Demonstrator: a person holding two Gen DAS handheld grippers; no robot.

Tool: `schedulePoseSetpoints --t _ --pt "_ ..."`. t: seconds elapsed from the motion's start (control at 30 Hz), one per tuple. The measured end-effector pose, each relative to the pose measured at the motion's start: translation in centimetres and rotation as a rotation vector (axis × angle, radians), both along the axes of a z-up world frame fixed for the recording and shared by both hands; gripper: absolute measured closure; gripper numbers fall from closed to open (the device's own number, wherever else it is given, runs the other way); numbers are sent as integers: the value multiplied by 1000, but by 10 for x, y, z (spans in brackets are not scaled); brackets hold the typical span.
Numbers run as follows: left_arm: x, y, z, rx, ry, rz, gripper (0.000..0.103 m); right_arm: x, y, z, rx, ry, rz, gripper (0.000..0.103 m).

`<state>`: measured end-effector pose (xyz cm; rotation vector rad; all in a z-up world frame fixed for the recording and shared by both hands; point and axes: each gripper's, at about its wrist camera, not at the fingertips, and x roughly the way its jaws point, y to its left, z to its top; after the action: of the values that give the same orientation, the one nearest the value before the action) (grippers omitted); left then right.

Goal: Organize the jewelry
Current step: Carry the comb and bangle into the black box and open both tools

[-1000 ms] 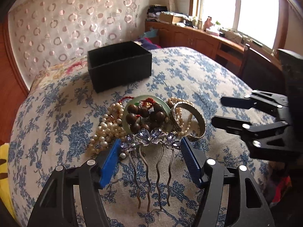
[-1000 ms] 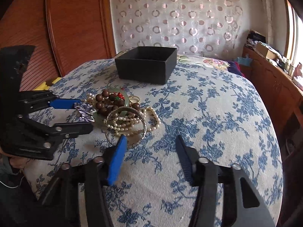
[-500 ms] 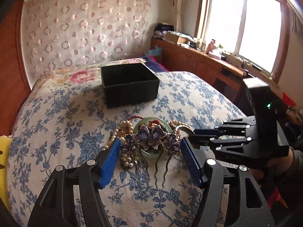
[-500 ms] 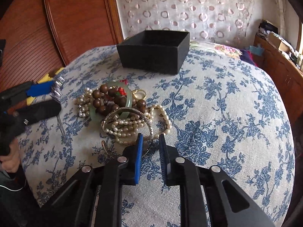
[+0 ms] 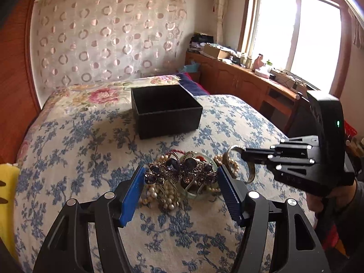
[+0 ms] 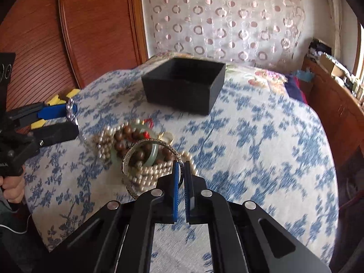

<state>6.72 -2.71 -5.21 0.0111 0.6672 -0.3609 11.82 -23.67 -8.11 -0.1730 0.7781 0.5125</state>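
The left hand-held gripper (image 5: 180, 177) pinches a purple rhinestone flower hair comb (image 5: 182, 170) by its two ends between the blue pads, holding it up over the jewelry pile on the bed with the blue-flowered white cover (image 5: 75, 141). The right hand-held gripper (image 6: 180, 170) has just been closing, and its jaws are pressed together on the rim of an engraved silver metal bangle (image 6: 145, 146), which tilts up from the pile. Beneath lie a strand of cream pearls (image 6: 150, 173), a dark brown wooden bead bracelet (image 6: 127, 136) and a pale green jade bangle (image 6: 154, 153), all touching. The open black square box (image 6: 184, 86) stands farther back on the bed, apart from the pile.
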Motion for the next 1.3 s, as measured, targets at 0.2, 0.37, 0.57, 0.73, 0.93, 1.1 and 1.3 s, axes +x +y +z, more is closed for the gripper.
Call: schedulePoseSetpoints --t 0.2,0.37,0.57,0.73,0.93,1.1,1.3 --pt "21 2 9 -8 -16 3 41 28 -4 22 -7 -50 -15 98" --pt "41 3 17 -16 -18 10 41 57 -2 34 -5 -79 -21 98" --pt "52 9 22 -42 -27 22 41 82 3 38 18 -90 2 98" --pt "66 15 29 -66 -26 37 41 95 2 33 34 -71 8 98" --pt "88 16 42 -63 -37 39 41 116 4 43 62 -85 6 98" --pt "110 13 50 -46 -48 49 41 140 14 46 58 -94 12 98" --pt "139 5 53 -23 -48 59 41 159 22 40 70 -89 18 98"
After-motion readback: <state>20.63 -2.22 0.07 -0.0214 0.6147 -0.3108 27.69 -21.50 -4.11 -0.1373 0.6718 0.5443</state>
